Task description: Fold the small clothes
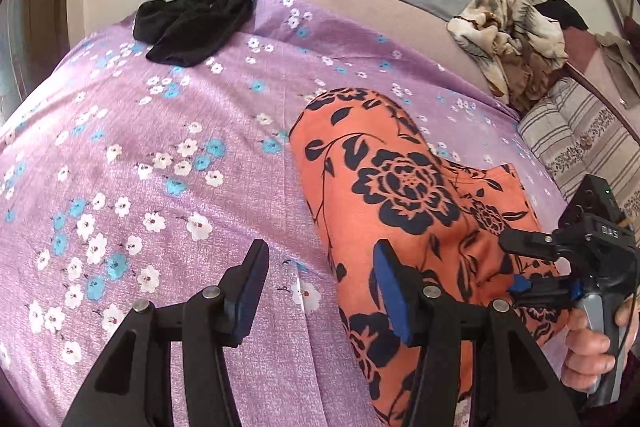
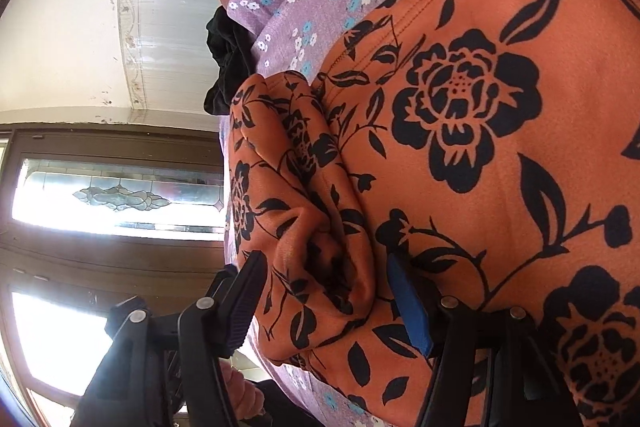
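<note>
The orange garment (image 1: pixel 404 187), printed with dark flowers, lies on the bed (image 1: pixel 160 155), on its purple flowered sheet, toward the bed's right side in the left wrist view. The left gripper (image 1: pixel 320 291) hangs above the sheet with its jaws apart and nothing between them; its right finger stands over the garment's left edge. The right gripper (image 2: pixel 324 303) is also released: its jaws stand either side of a bunched fold of the garment (image 2: pixel 304 195), and the pads do not press on it. A hand (image 1: pixel 592 347) holds the right gripper's handle at the bed's right side. A black cloth (image 1: pixel 192 23) lies at the bed's far left corner, well apart from the garment. A crumpled beige cloth (image 1: pixel 508 39) lies past the far right edge.
</note>
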`<action>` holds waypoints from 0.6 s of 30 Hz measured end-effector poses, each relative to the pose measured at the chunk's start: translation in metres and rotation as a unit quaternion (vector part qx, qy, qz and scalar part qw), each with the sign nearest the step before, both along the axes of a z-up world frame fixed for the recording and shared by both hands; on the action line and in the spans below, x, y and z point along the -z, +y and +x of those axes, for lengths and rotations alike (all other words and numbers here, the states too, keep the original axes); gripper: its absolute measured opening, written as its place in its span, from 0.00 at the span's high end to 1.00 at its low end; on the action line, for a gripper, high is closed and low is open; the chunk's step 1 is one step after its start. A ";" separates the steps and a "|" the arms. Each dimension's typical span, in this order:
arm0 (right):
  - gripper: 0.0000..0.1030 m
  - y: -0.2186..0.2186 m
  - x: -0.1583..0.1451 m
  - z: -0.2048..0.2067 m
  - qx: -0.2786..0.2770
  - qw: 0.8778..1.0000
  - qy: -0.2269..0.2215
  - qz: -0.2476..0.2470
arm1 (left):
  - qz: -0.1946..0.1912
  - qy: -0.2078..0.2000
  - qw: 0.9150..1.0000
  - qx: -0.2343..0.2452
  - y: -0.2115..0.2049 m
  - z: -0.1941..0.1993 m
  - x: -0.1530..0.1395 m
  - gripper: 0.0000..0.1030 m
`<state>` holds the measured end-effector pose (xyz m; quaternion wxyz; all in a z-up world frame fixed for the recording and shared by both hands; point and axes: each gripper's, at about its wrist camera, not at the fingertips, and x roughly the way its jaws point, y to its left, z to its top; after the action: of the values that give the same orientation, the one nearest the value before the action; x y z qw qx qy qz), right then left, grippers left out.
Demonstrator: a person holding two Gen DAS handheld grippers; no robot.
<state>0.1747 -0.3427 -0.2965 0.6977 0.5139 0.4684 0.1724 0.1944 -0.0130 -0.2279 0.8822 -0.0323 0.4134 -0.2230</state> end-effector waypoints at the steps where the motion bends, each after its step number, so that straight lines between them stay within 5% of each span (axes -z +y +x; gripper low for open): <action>1: 0.37 0.003 -0.001 0.001 -0.001 1.000 -0.007 0.002 | -0.007 0.004 1.000 -0.005 0.000 0.002 0.006 0.46; 6: 0.35 0.027 -0.006 0.010 -0.022 0.999 -0.039 -0.028 | -0.029 0.014 0.999 -0.017 -0.002 0.005 0.012 0.46; 7: 0.39 0.032 -0.007 0.012 -0.024 0.998 -0.045 -0.037 | -0.030 0.015 0.999 -0.019 -0.001 0.007 0.014 0.46; 10: 0.76 0.046 -0.006 0.013 -0.037 0.995 -0.060 -0.069 | -0.035 0.020 0.999 -0.020 0.002 0.009 0.016 0.46; 14: 0.83 0.050 -0.028 -0.004 -0.013 0.988 -0.098 -0.119 | -0.050 0.010 0.999 -0.005 -0.002 0.006 0.010 0.46; 18: 0.85 0.033 -0.078 -0.042 0.041 0.973 -0.157 -0.163 | -0.060 -0.029 0.996 0.058 -0.023 -0.013 -0.005 0.45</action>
<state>0.1330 -0.3100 -0.2190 0.8435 0.3782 0.3532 0.1439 0.1817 -0.0357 -0.2232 0.8757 -0.0548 0.3746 -0.2996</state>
